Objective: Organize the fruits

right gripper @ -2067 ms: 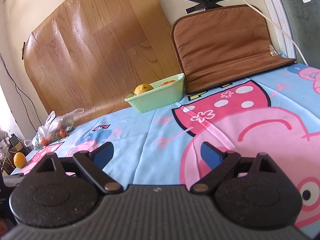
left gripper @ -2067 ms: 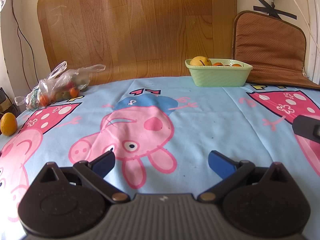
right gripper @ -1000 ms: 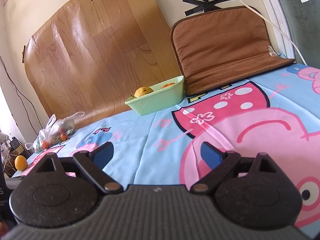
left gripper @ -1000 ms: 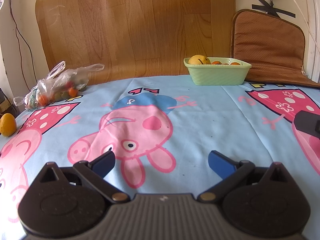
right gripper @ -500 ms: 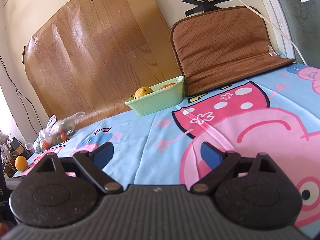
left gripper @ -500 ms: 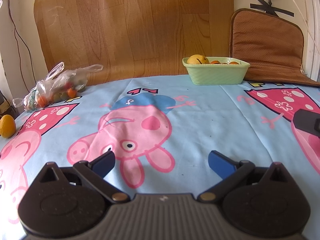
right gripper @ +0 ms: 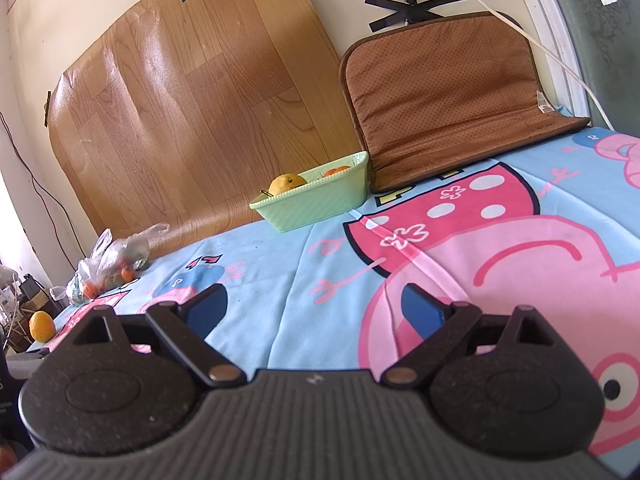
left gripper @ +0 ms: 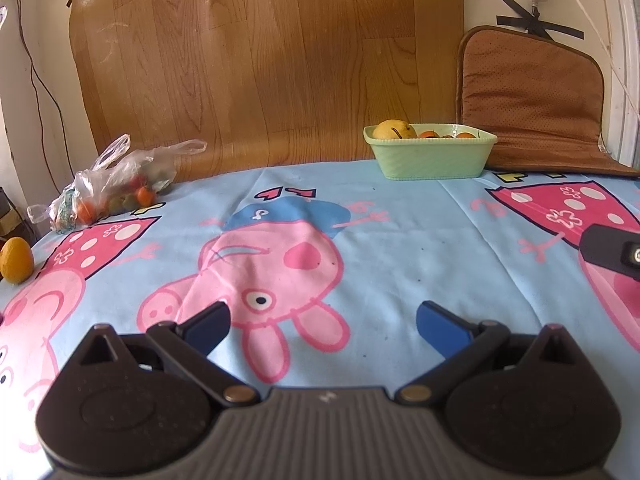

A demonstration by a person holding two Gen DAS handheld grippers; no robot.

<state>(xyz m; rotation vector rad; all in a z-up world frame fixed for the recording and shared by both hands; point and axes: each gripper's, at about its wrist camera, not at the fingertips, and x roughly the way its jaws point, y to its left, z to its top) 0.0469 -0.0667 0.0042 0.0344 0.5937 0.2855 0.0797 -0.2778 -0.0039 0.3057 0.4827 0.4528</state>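
Observation:
A pale green basket stands at the back of the cartoon-print sheet, holding a yellow fruit and some orange fruits. A clear plastic bag with small orange and green fruits lies at the back left. One loose yellow-orange fruit sits at the far left edge. My left gripper is open and empty, low over the sheet, far from all fruit. My right gripper is open and empty too; part of it shows in the left wrist view.
A brown cushion leans on the wall right of the basket. A wood-pattern sheet covers the wall behind. A white cable hangs from a wall plug. Boxes and wires crowd the far left.
Both views have shifted only slightly; the left gripper drifted a little, so the basket and bag sit marginally differently. Both grippers stay open and empty.

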